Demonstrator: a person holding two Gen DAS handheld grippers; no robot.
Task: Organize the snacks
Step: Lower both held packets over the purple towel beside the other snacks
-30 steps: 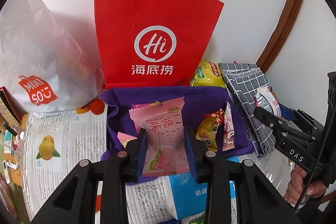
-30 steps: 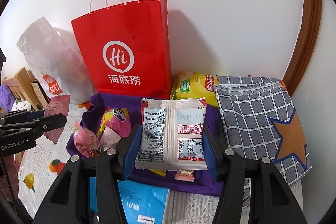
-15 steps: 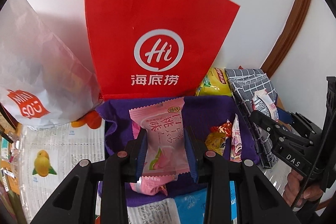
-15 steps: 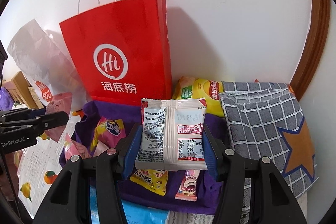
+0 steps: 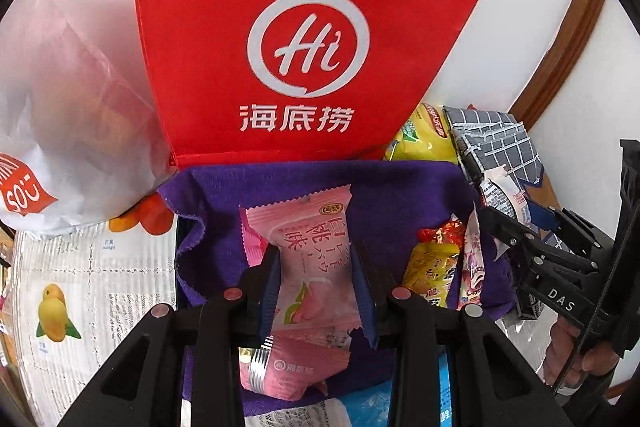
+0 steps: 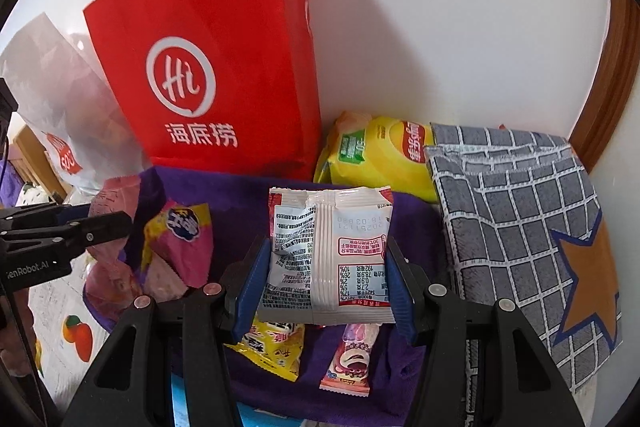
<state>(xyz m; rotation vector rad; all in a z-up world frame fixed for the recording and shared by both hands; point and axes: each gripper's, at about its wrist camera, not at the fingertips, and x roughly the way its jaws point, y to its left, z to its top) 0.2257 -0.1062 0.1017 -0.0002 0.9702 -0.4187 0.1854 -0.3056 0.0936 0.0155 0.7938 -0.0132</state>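
Our left gripper [image 5: 316, 291] is clamped on the pink peach packet [image 5: 312, 267], long axis running away from us, over the purple cloth [image 5: 392, 187]. Our right gripper [image 6: 322, 283] clamps the white packet [image 6: 326, 255], print upside down, above the same cloth.

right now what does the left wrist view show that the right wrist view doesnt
Only the left wrist view: the front of the pink peach snack clamped in the left hand-held gripper, with another pink packet beneath.
Only the right wrist view: the white packet filling the right hand-held gripper, and the orange star on the checked cloth.
Both: red bag, purple cloth, yellow chip bag.
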